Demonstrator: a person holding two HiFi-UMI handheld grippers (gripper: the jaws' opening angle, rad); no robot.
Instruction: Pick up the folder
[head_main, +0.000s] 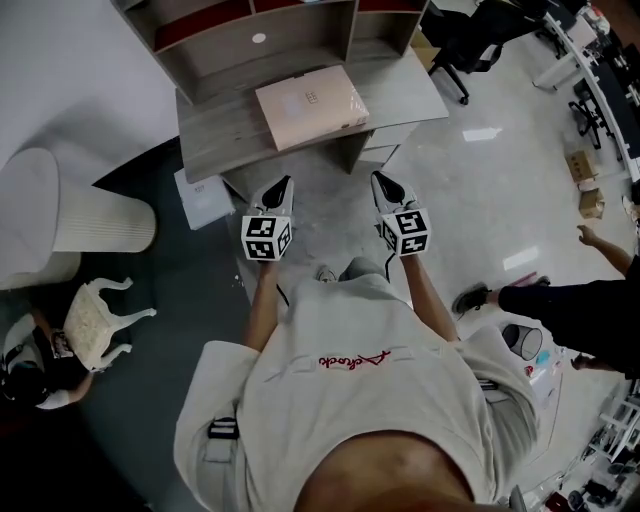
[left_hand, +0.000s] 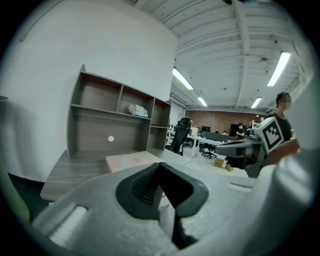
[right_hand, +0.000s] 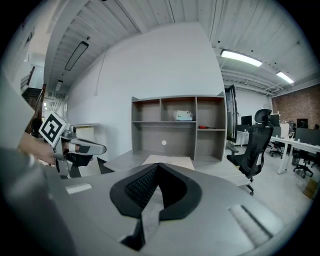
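**Two clenched grippers short of the desk, folder not yet touched**

One pale pink folder (head_main: 311, 105) lies flat on the grey wooden desk (head_main: 215, 140), near its middle, in front of the shelf unit (head_main: 250, 30) that stands at the desk's back.

I judge the step in hand to be the approach, since nothing is grasped. My left gripper (head_main: 283, 185) and right gripper (head_main: 381, 181) hang side by side over the floor. Both point at the folder, sit short of the desk's front edge, and are well apart from the folder itself. Each gripper's own view shows its jaws pressed together with nothing between them.

As I judge it, the next move calls for spreading the jaws, reaching over the desk edge, and working one jaw under the folder's near edge. The folder lies flush on the surface, so it may slide away rather than lift.

In the shelf unit, the top middle compartment holds a pale bundle (right_hand: 183, 115). The top right compartment holds a small red item (right_hand: 205, 127). I cannot tell what either is. I can make out nothing in the other compartments.
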